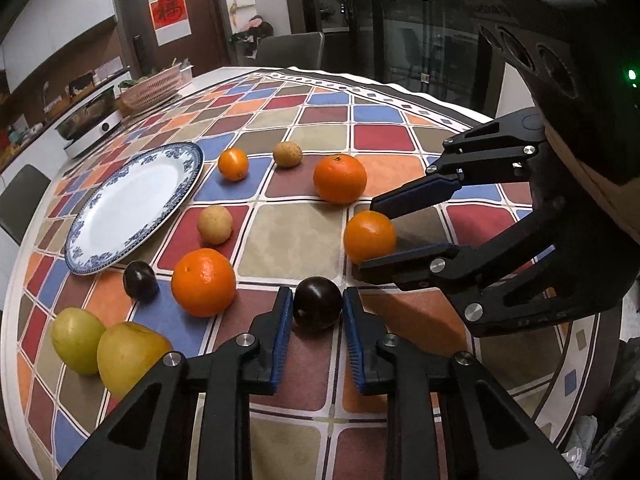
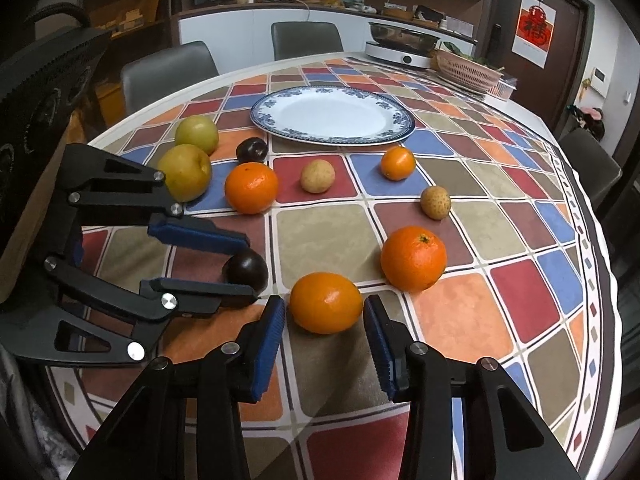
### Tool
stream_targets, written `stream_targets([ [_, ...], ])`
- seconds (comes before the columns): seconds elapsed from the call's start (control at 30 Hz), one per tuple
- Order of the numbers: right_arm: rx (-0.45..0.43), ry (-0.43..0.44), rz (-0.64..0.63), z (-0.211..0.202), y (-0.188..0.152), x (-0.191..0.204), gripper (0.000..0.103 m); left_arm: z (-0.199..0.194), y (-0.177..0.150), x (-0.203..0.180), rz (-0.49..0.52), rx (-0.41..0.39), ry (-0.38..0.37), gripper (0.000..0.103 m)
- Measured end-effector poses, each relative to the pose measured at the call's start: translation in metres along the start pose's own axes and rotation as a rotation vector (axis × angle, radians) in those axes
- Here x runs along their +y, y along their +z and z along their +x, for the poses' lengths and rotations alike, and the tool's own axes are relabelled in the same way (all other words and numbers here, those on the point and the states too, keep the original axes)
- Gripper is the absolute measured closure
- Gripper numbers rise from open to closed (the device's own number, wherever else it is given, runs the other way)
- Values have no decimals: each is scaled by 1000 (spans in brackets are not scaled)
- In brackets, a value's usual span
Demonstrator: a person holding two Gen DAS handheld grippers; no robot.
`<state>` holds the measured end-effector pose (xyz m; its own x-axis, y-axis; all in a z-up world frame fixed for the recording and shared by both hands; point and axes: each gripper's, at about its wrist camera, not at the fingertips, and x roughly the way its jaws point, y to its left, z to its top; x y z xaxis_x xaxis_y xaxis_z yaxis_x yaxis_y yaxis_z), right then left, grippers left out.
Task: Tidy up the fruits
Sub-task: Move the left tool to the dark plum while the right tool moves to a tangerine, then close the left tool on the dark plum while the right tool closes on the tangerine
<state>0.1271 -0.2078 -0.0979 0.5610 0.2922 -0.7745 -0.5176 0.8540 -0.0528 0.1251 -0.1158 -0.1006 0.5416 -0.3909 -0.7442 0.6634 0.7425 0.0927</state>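
From the left wrist camera, the left gripper (image 1: 316,312) sits low over a table with a checked cloth (image 1: 296,240), its blue pads (image 1: 282,332) standing either side of a dark plum (image 1: 318,308) and close against it, though whether they actually press the fruit cannot be told. To its right, the right gripper (image 1: 370,236) reaches in from the side, its fingers spread around a small orange (image 1: 369,237) that rests on the cloth. A larger orange (image 1: 340,178) lies just beyond, a third big orange (image 1: 204,282) sits left of the plum, and a second plum (image 1: 140,281) lies beside it. Two yellow-green pears (image 1: 104,344) touch each other at the near left. A blue-rimmed white plate (image 1: 80,248) stands bare farther left, with two pale brown fruits (image 1: 215,224) and a small mandarin (image 1: 233,164) near it. From the right wrist camera, the right gripper (image 2: 325,320) is wide apart, the small orange (image 2: 325,303) lying between its pads with a gap on each side. At left, the left gripper (image 2: 250,266) brackets the dark plum (image 2: 245,272) on the cloth. The plate (image 2: 280,124) lies across the table, well apart from both grippers, with the remaining fruit scattered before it. A pink basket (image 2: 466,68) and an electric pan (image 2: 402,44) stand at the far edge.
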Motion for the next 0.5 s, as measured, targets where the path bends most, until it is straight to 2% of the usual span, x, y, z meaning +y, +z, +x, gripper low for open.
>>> stream_targets([
  [0.3, 5, 1, 56, 6, 4, -4, 62, -9, -3, 14, -131, 1, 4, 77],
  [0.33, 6, 3, 68, 6, 3, -5, 65, -9, -2, 14, -140, -2, 5, 77],
  [0.5, 2, 16, 110, 4, 4, -5, 65, -18, -4, 19, -182, -21, 11, 77],
])
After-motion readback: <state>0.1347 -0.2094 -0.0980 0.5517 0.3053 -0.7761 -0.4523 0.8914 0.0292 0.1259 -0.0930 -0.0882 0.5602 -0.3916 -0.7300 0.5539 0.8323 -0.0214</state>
